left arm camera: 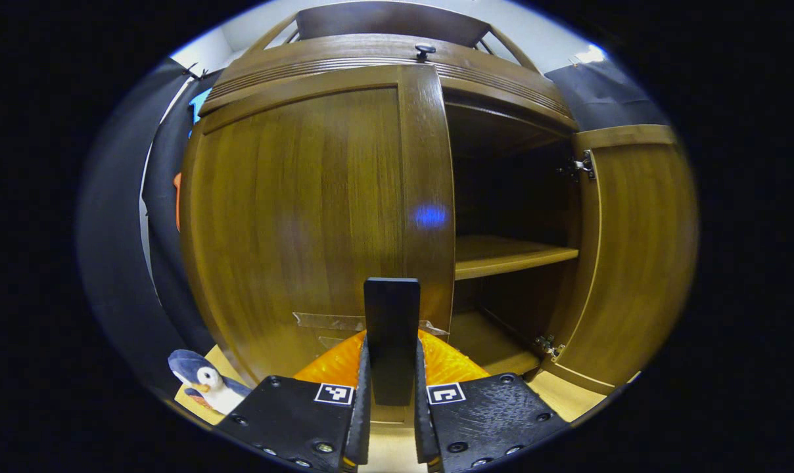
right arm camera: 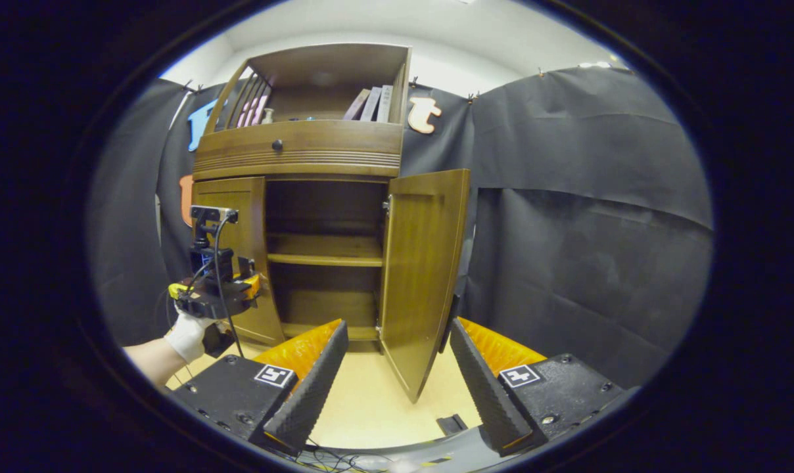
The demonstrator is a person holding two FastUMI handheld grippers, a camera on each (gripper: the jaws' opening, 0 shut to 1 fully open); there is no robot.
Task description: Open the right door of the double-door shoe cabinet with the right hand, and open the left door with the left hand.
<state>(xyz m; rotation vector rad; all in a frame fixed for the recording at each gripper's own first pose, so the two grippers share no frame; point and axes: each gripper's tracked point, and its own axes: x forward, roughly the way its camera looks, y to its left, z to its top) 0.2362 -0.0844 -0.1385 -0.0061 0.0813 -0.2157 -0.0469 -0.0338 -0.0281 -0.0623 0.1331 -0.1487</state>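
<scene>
Left gripper view: left hand-held gripper (left arm camera: 392,368) clamps handle (left arm camera: 391,328) | right hand-held gripper (right arm camera: 397,368) spread, level

The brown wooden right door (right arm camera: 423,276) is standing swung wide, leaving the dark cabinet opening (right arm camera: 325,256) free to reach into, with one wooden shelf (right arm camera: 325,251) crossing it. The closed brown wooden left door (left arm camera: 305,217) is blocking its half. A plush penguin toy (left arm camera: 206,384) is sitting beside it on the pale floor (right arm camera: 371,401).

A toy penguin (left arm camera: 203,385) sits on the floor, and books (right arm camera: 373,103) lean on the top shelf.
</scene>
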